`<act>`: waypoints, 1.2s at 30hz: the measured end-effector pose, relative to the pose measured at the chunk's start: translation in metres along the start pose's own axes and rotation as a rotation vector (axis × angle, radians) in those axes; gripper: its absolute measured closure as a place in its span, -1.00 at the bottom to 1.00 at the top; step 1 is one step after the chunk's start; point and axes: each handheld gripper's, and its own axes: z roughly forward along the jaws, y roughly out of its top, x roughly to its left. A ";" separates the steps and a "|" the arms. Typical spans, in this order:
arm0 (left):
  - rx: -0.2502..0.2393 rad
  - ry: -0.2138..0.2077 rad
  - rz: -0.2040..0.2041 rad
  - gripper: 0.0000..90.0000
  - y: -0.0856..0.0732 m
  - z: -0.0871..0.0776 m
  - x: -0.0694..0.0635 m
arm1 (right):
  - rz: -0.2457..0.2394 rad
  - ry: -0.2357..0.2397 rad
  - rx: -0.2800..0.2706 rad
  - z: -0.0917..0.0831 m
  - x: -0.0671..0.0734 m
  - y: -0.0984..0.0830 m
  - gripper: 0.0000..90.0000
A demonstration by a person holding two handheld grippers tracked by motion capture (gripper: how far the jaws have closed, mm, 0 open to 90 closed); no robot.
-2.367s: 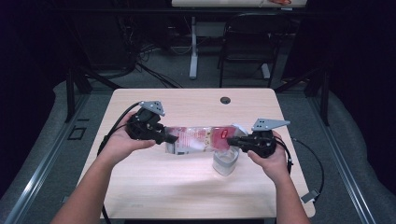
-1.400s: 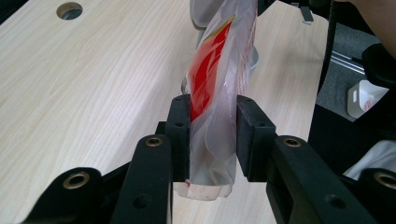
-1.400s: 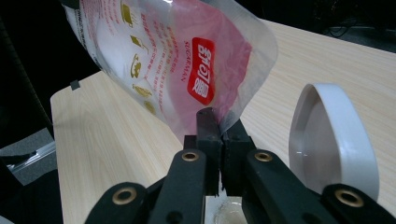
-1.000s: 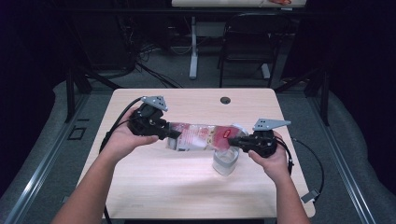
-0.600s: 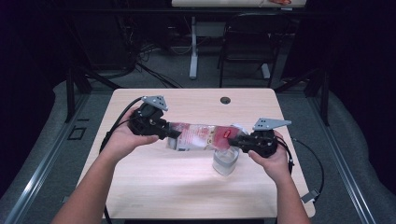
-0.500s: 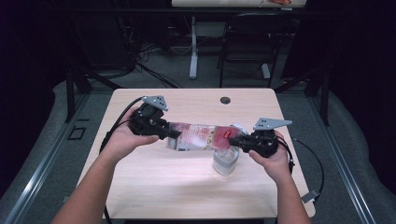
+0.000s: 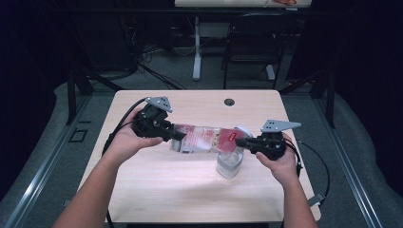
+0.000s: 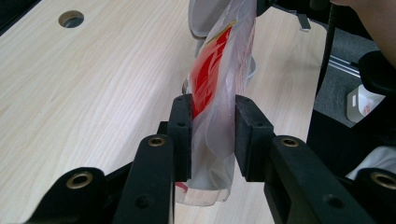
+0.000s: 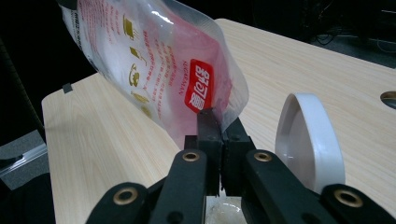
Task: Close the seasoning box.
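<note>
- A person is holding a clear plastic pouch [image 7: 204, 138] stretched between two grippers above a light wooden table [image 7: 157, 190], roughly level across the middle of the high view.
- The pouch is carrying red and gold printing and a red label (the lettering is too small to read); what is sitting inside it cannot be told, though its film is looking pinkish near the right end.
- The left gripper [image 7: 177, 136] is clamping one end of the pouch: in the left gripper view its two black pads are pressing the crumpled film [image 8: 215, 116] from both sides, standing apart only by the thickness of the bunched plastic.
- The right gripper [image 7: 240, 142] is pinching the other end; its jaws have just been closing and are now sitting almost together, with a corner of the pouch [image 9: 163, 70] caught between the pads.
- A small clear container [image 7: 230, 164] is standing on the table directly under the pouch's right end, just beside the right gripper; whether anything is lying in it cannot be told.
- A white lid [image 9: 306, 140] is standing up on its edge (apparently hinged open at the container's rim), close beside the right gripper's jaws.
</note>
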 end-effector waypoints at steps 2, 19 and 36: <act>-0.002 0.001 0.000 0.58 0.000 -0.001 0.000 | -0.001 -0.001 0.001 0.000 0.001 0.000 0.99; -0.013 -0.002 -0.002 0.58 0.002 -0.002 -0.001 | 0.002 0.002 0.013 0.002 0.001 0.000 0.99; -0.015 -0.013 -0.005 0.58 0.005 -0.001 0.002 | 0.003 -0.006 0.012 0.000 0.000 -0.001 0.99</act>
